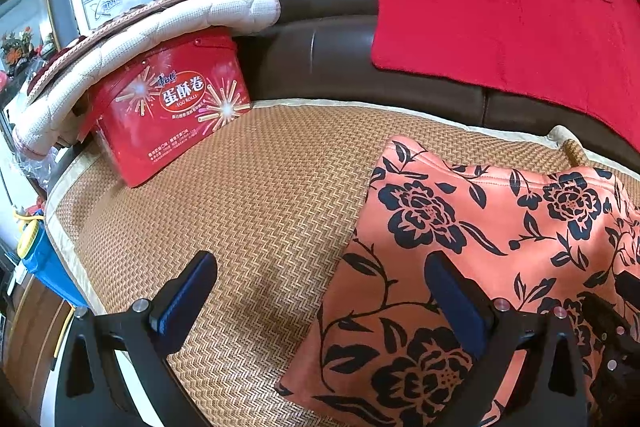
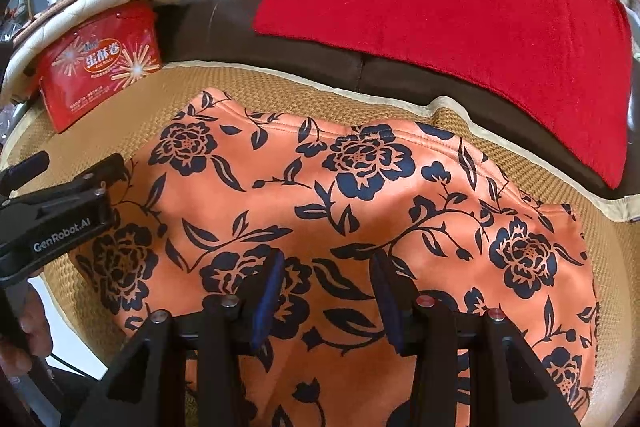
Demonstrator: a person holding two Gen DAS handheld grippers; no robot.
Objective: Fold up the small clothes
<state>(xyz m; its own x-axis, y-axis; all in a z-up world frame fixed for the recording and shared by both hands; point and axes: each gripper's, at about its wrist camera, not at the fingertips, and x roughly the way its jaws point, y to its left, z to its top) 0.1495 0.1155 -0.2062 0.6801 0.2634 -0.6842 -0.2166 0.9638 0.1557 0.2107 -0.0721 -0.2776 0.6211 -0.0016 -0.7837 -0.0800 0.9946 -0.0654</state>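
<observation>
An orange garment with a dark navy flower print (image 2: pixel 360 195) lies spread on a woven straw mat (image 1: pixel 248 219); it also shows in the left wrist view (image 1: pixel 472 251). My left gripper (image 1: pixel 320 291) is open, its right finger over the garment's left edge and its left finger over bare mat. It also shows from the side in the right wrist view (image 2: pixel 80 167), at the garment's left edge. My right gripper (image 2: pixel 328 291) is open and empty, just above the garment's middle near its front edge.
A red egg-roll tin (image 1: pixel 172 111) stands at the mat's far left under a quilted white pad (image 1: pixel 160 27). A dark brown sofa back (image 1: pixel 320 39) with a red cloth (image 1: pixel 496 7) draped over it runs behind the mat. A blue container (image 1: pixel 40 259) sits beyond the mat's left edge.
</observation>
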